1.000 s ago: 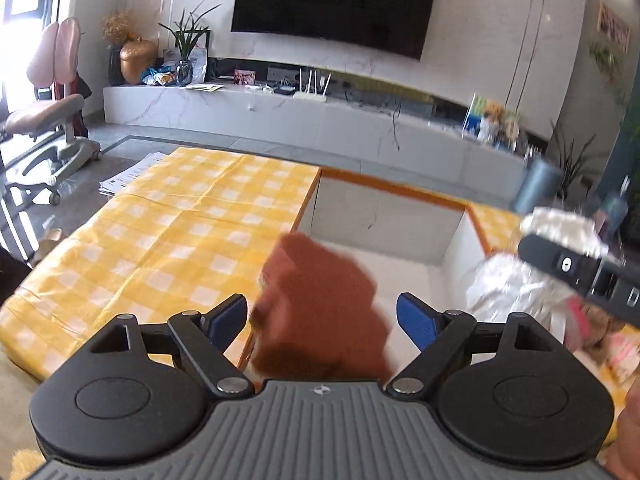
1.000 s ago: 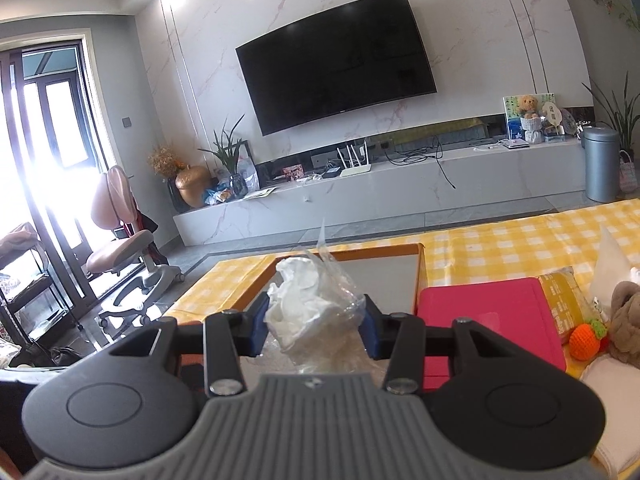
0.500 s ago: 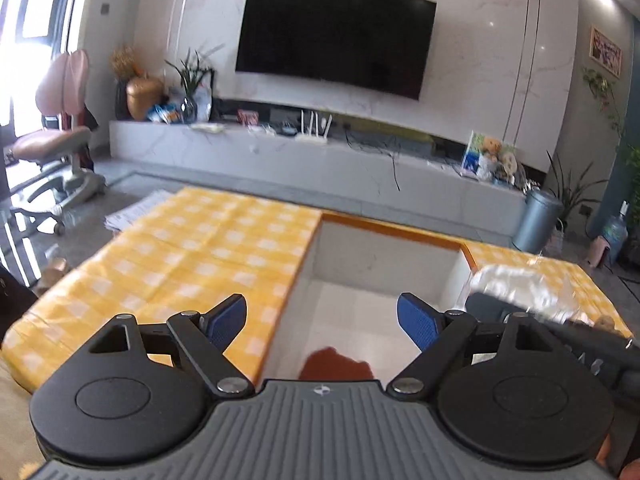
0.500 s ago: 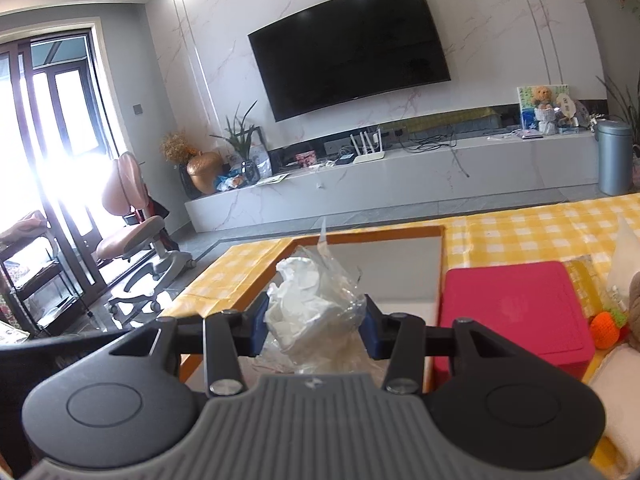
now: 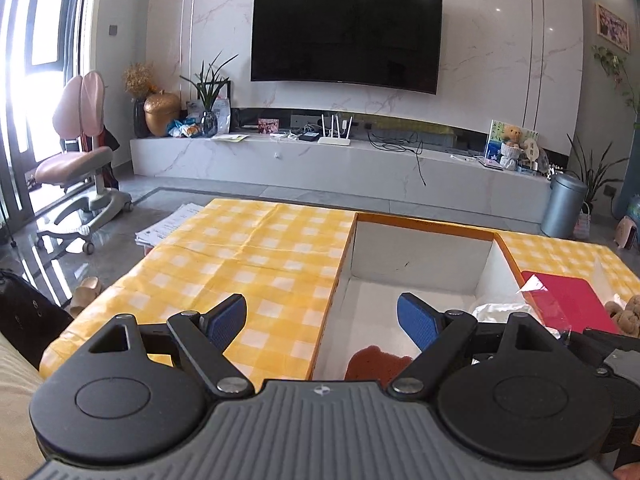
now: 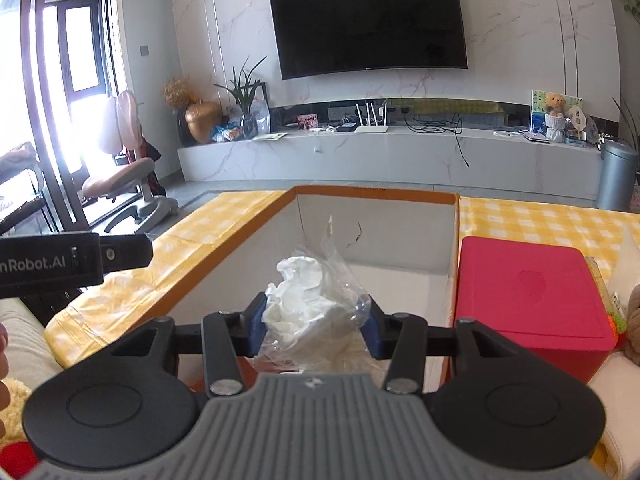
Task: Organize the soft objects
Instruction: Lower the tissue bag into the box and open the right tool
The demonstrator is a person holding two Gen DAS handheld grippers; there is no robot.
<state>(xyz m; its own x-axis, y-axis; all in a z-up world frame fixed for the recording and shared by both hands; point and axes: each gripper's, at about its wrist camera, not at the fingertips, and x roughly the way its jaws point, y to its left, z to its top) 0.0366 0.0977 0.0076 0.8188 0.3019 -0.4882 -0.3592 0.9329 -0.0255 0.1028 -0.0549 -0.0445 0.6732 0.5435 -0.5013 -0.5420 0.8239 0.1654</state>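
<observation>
My left gripper [image 5: 320, 304] stands open and empty over the near left corner of the white box with an orange rim [image 5: 424, 228]. A brown soft piece [image 5: 376, 362] lies on the box floor just below it. In the right wrist view, my right gripper [image 6: 314, 314] holds a crumpled white wad in a clear plastic bag [image 6: 308, 292] above the inside of the box [image 6: 376, 192]. Its jaws are opening, but the blue pads still touch the bag's sides. The same bag [image 5: 500, 310] shows at the box's right wall in the left wrist view.
The box sits on a yellow checked tablecloth [image 5: 248, 248]. A red box [image 6: 528, 292] stands right beside its right wall. A brown knitted toy [image 6: 634, 320] and an orange soft item lie further right. A cream sofa edge [image 6: 24, 344] is at the near left.
The brown piece has dropped from between the left gripper's open fingers onto the box floor. The right gripper has moved lower over the box with the bag.
</observation>
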